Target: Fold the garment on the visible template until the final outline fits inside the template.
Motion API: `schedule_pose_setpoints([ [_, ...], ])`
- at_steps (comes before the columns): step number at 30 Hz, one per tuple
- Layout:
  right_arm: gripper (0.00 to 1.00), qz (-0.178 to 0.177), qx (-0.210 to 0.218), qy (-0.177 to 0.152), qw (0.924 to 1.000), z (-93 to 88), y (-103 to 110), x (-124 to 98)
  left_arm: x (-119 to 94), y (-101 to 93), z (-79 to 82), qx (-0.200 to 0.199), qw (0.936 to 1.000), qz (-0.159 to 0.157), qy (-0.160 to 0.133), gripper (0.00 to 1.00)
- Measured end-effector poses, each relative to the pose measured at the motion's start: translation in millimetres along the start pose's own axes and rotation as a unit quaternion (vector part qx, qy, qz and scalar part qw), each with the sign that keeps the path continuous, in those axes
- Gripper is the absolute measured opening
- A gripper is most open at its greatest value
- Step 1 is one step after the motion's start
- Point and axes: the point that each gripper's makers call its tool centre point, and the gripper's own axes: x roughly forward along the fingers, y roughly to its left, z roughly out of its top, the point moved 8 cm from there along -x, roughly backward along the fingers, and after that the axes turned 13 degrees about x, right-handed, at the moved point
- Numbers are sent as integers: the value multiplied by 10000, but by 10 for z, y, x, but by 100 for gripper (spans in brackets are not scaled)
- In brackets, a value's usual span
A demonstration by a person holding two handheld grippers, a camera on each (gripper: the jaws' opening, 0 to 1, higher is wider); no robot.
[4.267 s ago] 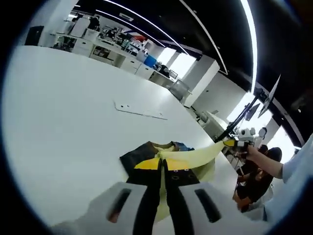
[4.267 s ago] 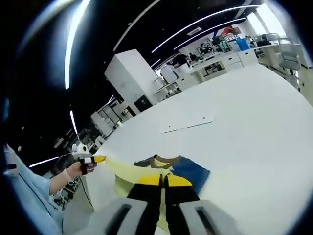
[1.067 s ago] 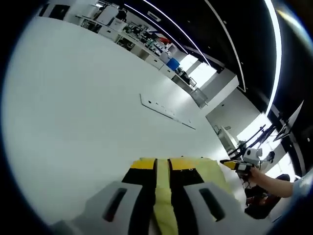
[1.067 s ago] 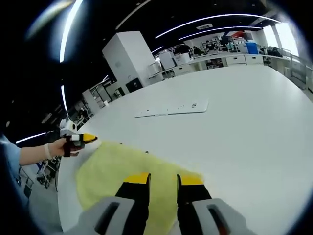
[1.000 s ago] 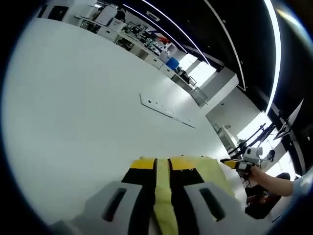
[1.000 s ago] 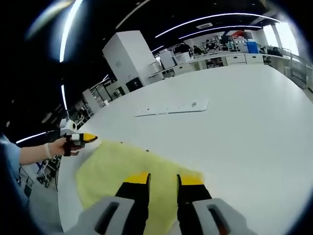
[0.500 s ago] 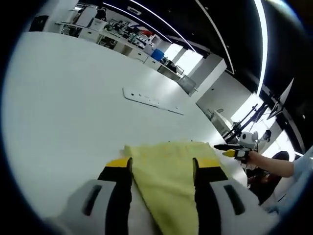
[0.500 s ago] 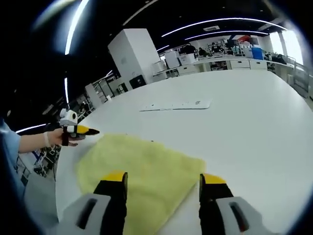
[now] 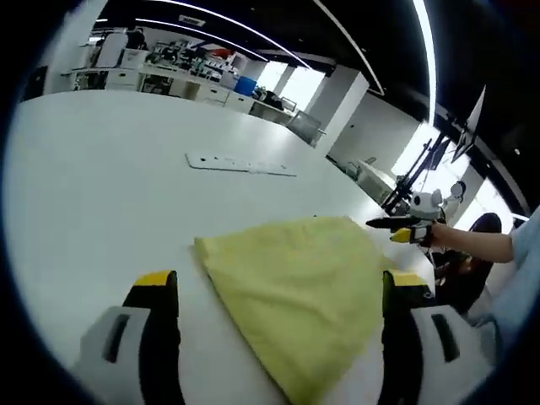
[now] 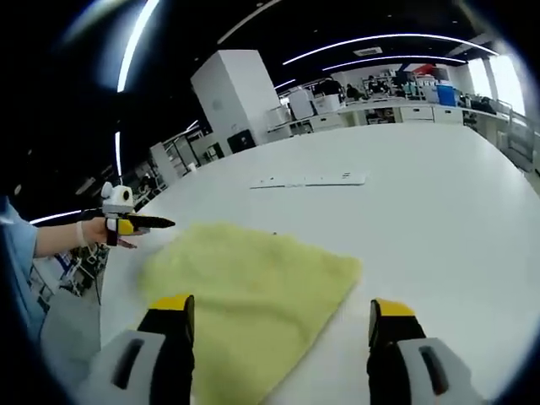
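Note:
A pale yellow garment [image 9: 295,278] lies folded flat on the white table [image 9: 93,194], with one corner pointing toward the far side. My left gripper [image 9: 280,280] is open, its yellow-tipped jaws standing wide on either side of the cloth and holding nothing. In the right gripper view the same garment [image 10: 253,278] spreads out in front of my right gripper [image 10: 283,308], which is also open and holds nothing. A hand holds the right gripper [image 9: 398,228] at the garment's right edge. The left gripper [image 10: 131,224] sits at the cloth's left edge in the right gripper view.
A flat white strip [image 9: 240,164] with small marks lies on the table beyond the garment, also seen as the strip [image 10: 312,180] in the right gripper view. The table's edge [image 9: 396,253] runs close behind the garment. Desks and cabinets [image 10: 380,105] stand far off.
Both grippers were shut on the yellow cloth a second ago. They have opened wide and let it go, and it now lies flat on the table.

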Motion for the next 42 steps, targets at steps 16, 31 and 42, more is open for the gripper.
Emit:
schedule_pose_setpoints([
  [16, 100, 107, -74, 20, 9999, -147, 118, -223, -278, -231, -112, 308, 9994, -113, 137, 94],
  [31, 100, 185, 26, -19, 9998, -385, 180, -452, -572, -329, -453, 134, 9998, -109, -107, 82],
  [42, 99, 203, -149, 96, 9996, -464, 226, -532, -742, -350, -572, 177, 9998, -29, -20, 74],
])
